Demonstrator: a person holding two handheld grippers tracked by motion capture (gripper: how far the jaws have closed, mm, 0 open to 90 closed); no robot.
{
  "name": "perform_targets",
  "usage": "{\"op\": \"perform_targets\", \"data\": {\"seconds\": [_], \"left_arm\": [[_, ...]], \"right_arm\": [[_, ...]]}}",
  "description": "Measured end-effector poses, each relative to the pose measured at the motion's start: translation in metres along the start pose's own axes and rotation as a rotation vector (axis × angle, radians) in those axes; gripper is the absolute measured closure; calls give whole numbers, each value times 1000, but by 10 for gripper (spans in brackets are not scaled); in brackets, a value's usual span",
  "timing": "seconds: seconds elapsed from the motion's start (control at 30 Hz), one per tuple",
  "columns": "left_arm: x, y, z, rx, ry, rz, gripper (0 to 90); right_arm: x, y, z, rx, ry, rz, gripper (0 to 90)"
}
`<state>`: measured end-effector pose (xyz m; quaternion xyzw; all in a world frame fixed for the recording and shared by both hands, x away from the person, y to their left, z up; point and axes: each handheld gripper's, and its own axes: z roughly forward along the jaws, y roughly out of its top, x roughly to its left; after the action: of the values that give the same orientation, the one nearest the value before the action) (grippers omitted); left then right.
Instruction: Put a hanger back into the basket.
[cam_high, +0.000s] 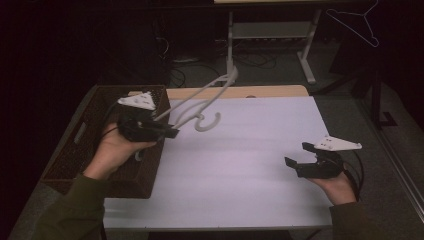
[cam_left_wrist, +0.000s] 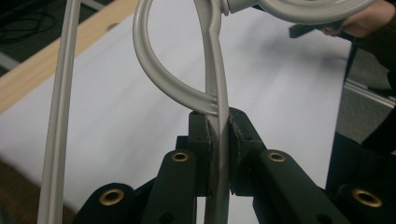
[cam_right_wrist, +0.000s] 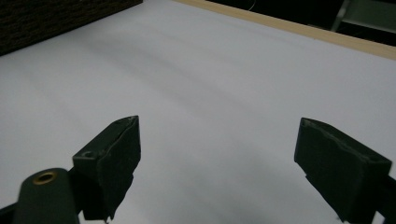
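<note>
The white plastic hanger (cam_high: 200, 102) is up off the counter (cam_high: 240, 165), held in the air over its left part. From the middle of the high view it lies at about ten o'clock. Its long bars run up toward one o'clock from my left hand-held gripper (cam_high: 172, 133), and its curved hook (cam_high: 210, 122) hangs at the low end, just past the jaw tips at about three o'clock of them. In the left gripper view the jaws are pressed tight on a thin flat bar of the hanger (cam_left_wrist: 219, 140), which rises straight up between the pads; a loop curls off toward eleven o'clock and another bar runs up the left edge of that view.

My left hand (cam_high: 112, 150) carries that hand-held gripper over the near right corner of the dark woven basket (cam_high: 65, 160), which sits at the counter's left edge, at nine o'clock.

My right hand-held gripper (cam_high: 295, 155) is well apart from the hanger, at about four o'clock on the counter, low over the white sheet. Its jaws stand wide apart with nothing between them, pointing toward the basket; in the right gripper view bare white surface shows between the two pads (cam_right_wrist: 116, 149). My right hand (cam_high: 340, 187) holds it from behind.

A second hanger (cam_high: 357, 25) hangs in the dark at one o'clock, beyond the counter.
</note>
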<state>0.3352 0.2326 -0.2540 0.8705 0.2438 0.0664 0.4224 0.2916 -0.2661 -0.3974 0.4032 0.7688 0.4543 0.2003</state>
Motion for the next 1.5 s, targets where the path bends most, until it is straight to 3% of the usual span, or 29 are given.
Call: {"op": "perform_targets", "data": {"seconds": [0.3, 0.67, 1.1, 1.2, 1.33, 1.5], "left_arm": [[36, -40, -50, -4, 103, -90, 816], [62, -84, -80, 26, 152, -174, 816], [83, -119, -87, 47, 172, -254, 816], [88, -124, -87, 69, 166, -249, 816], [90, -129, -86, 64, 153, -253, 816], [91, -132, -83, 104, 152, -248, 816]], "right_arm": [[0, 1, 1, -14, -4, 4, 133], [-1, 2, -1, -15, -21, 10, 134], [-2, 1, 1, -1, -35, 6, 136], [-1, 0, 1, -1, -35, 6, 136], [-2, 0, 0, -1, -36, 7, 137], [-2, 0, 0, 2, -40, 7, 137]]}}
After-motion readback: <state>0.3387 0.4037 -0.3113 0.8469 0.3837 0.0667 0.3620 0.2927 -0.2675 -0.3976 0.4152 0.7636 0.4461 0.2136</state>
